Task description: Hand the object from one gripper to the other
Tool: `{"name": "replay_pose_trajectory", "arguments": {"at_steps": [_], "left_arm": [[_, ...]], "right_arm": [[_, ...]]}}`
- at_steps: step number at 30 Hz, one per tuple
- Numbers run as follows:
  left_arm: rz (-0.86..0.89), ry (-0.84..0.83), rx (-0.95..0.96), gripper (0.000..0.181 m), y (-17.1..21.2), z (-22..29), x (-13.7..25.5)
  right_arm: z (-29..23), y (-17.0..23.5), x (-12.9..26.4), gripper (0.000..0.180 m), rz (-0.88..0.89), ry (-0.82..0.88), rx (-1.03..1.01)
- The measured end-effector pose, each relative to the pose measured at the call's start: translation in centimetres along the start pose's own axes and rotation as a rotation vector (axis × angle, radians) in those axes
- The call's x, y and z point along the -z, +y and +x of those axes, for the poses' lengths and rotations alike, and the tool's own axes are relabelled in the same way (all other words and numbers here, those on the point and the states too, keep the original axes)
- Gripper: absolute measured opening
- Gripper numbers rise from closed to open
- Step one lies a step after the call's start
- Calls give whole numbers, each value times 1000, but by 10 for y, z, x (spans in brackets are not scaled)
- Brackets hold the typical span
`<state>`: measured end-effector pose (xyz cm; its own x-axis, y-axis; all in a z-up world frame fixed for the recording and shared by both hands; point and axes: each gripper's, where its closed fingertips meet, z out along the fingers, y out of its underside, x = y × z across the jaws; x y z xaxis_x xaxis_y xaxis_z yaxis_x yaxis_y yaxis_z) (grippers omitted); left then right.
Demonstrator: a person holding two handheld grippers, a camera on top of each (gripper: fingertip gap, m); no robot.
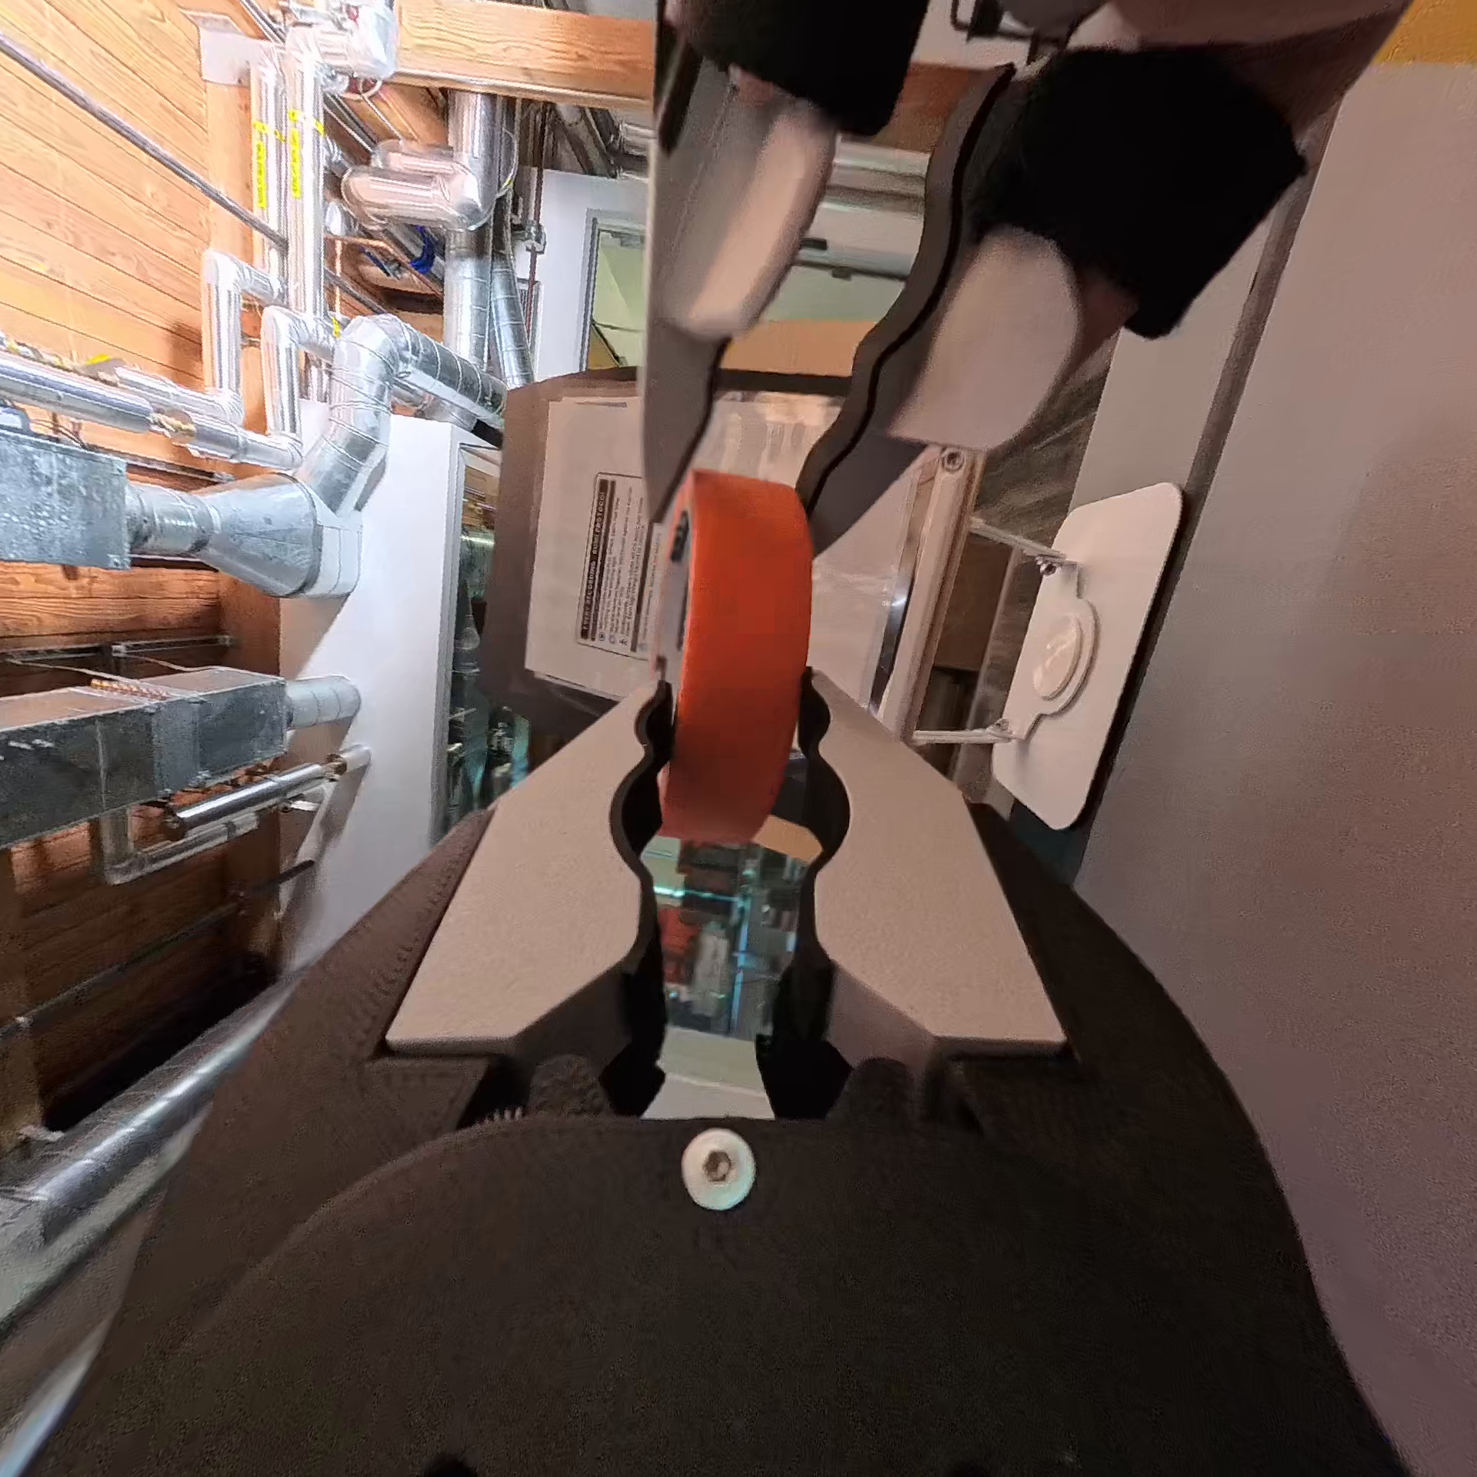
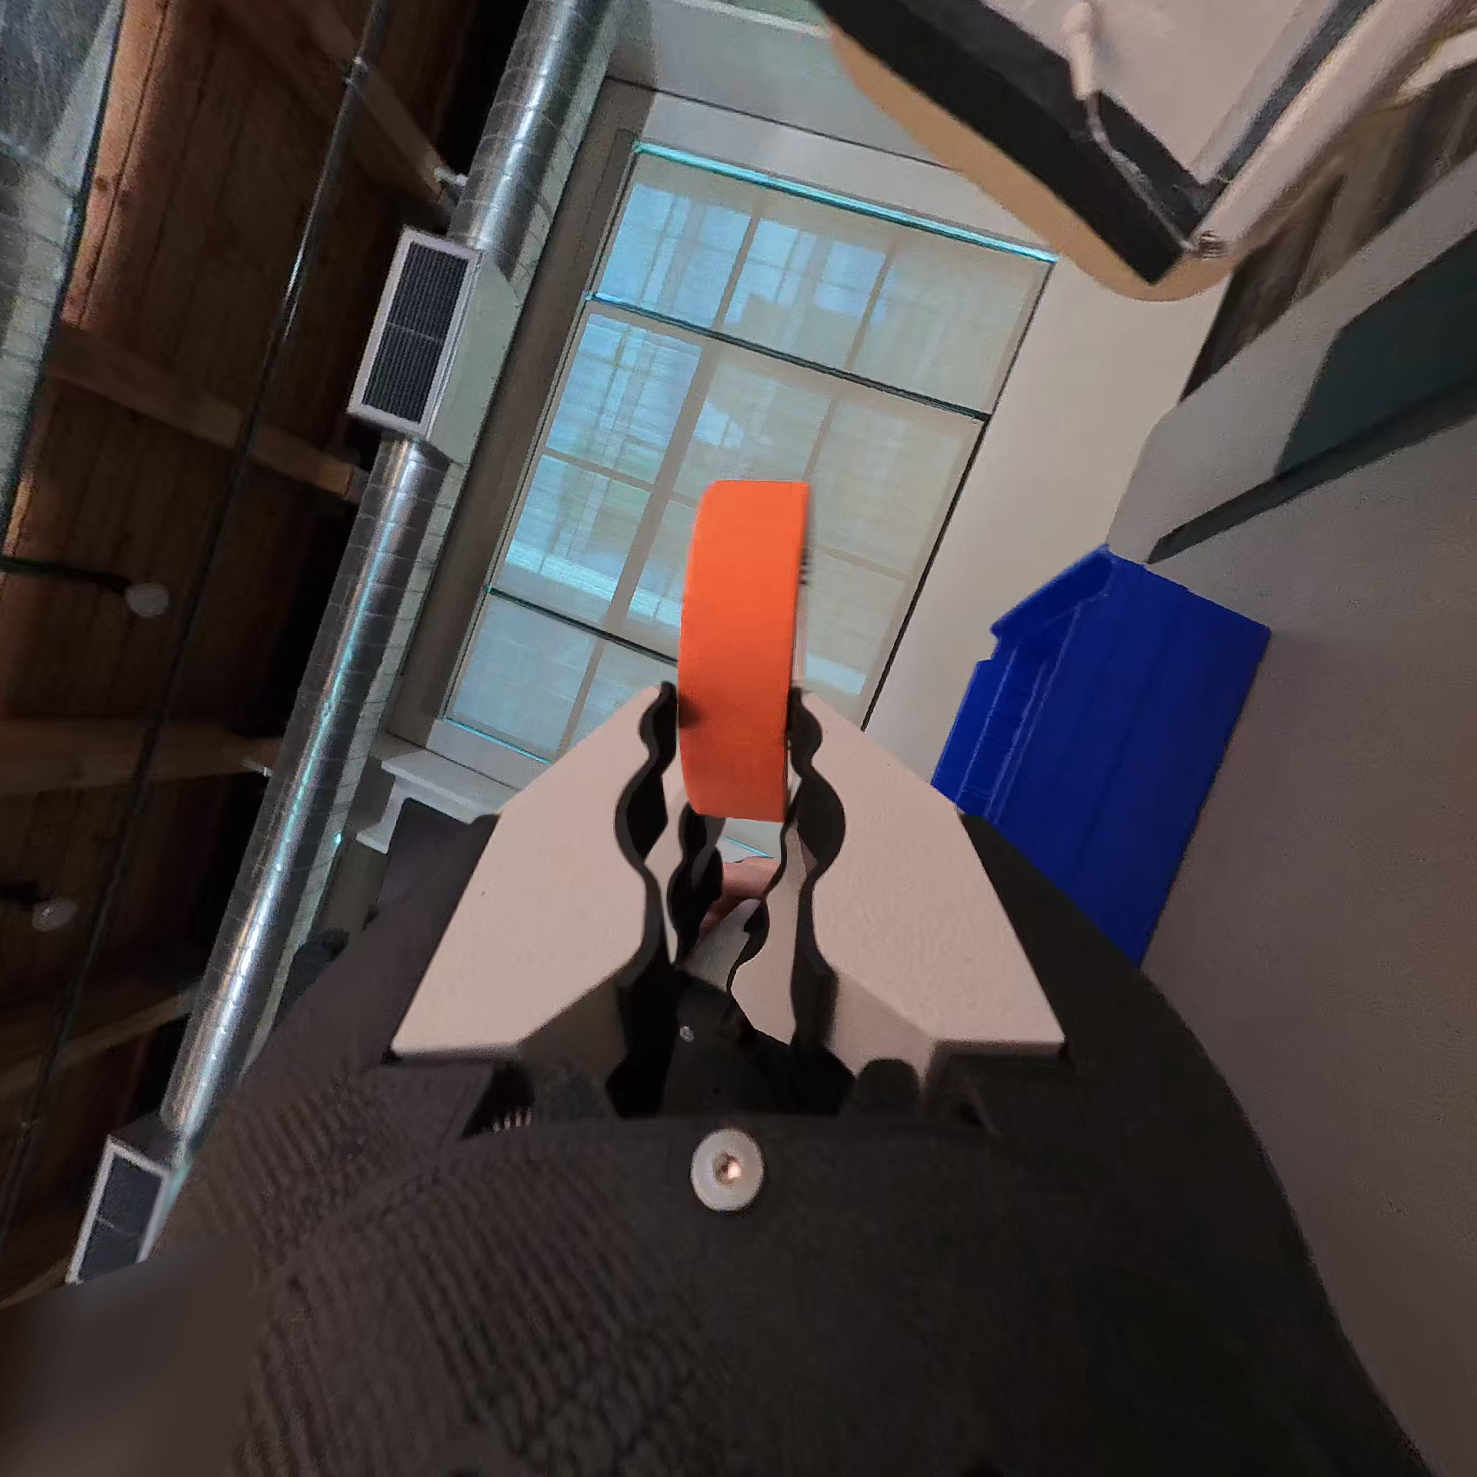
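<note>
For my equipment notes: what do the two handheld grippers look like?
Both the left gripper and right gripper share one design: textured black bodies, a silver screw at the centre, and two pale grey wedge-shaped fingers with wavy black inner edges. No cables or markings show.

A converted industrial workshop or lab: insulated silver pipes (image 1: pixel 336 447) and metal ducts (image 1: pixel 120 511) are running along timber-plank walls (image 1: pixel 96 240) left of the hand-held gripper, while a tall gridded window (image 2: pixel 719 447) is glowing ahead and a blue storage bin (image 2: pixel 1103 735) is sitting to its right.
</note>
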<state>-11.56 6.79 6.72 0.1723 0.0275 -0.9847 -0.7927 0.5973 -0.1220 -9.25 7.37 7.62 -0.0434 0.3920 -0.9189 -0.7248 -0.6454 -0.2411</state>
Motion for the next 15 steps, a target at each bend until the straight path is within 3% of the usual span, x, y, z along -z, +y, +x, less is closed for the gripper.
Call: {"name": "replay_pose_trajectory", "arguments": {"at_steps": [3,7,11,15], "left_arm": [[31,12,121,27,0,-11,4],[51,21,402,27,13,-40,11],[143,125,896,27,26,-71,22],[353,323,1408,27,25,-98,38]], "right_arm": [[-22,4,-4,65,-69,-33,124],[-62,7,-3,64,-104,-101,414],[-83,4,3,62,-67,-85,779],[-86,-1,6,64,42,20,1205]]}}
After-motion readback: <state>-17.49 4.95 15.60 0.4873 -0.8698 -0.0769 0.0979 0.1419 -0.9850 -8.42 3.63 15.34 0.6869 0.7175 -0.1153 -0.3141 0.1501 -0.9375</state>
